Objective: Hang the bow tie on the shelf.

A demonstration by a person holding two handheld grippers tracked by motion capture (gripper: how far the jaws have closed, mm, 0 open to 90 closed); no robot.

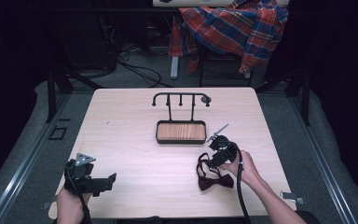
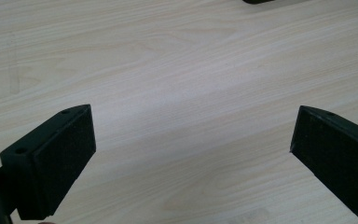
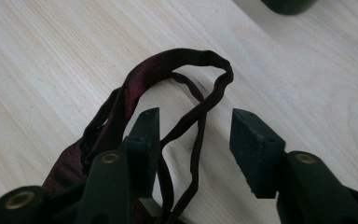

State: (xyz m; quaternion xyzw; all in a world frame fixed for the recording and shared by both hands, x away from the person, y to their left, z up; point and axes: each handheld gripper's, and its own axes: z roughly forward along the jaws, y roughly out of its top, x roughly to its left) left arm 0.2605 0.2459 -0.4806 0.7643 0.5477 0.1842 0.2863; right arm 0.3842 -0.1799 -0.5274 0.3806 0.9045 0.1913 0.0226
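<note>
A dark red bow tie (image 1: 216, 181) lay flat on the table (image 1: 135, 140) in the lower right of the high view, its thin strap (image 1: 204, 163) looping up toward the right gripper (image 1: 218, 151). In the right gripper view the strap (image 3: 193, 121) curled in a loose loop between the two jaws, which stood apart with nothing pinched; one strand ran just beside the left-hand jaw and the wider satin band arched over it.

The main risk, as I judged it, was a poor catch: if the jaws shut there they might take only one thin strand, or the loop might slide off a jaw tip, so the tie would drag or drop when lifted. The strap could also snag on the jaw it was draped against and twist.

Above the tie, at mid-frame, stood a small black rack (image 1: 181, 99) with hooks over a wooden tray (image 1: 180, 132); a swinging tie might knock it. The left gripper (image 1: 103, 183) waited at the lower left, jaws wide apart over bare table (image 2: 191, 93), holding nothing.
</note>
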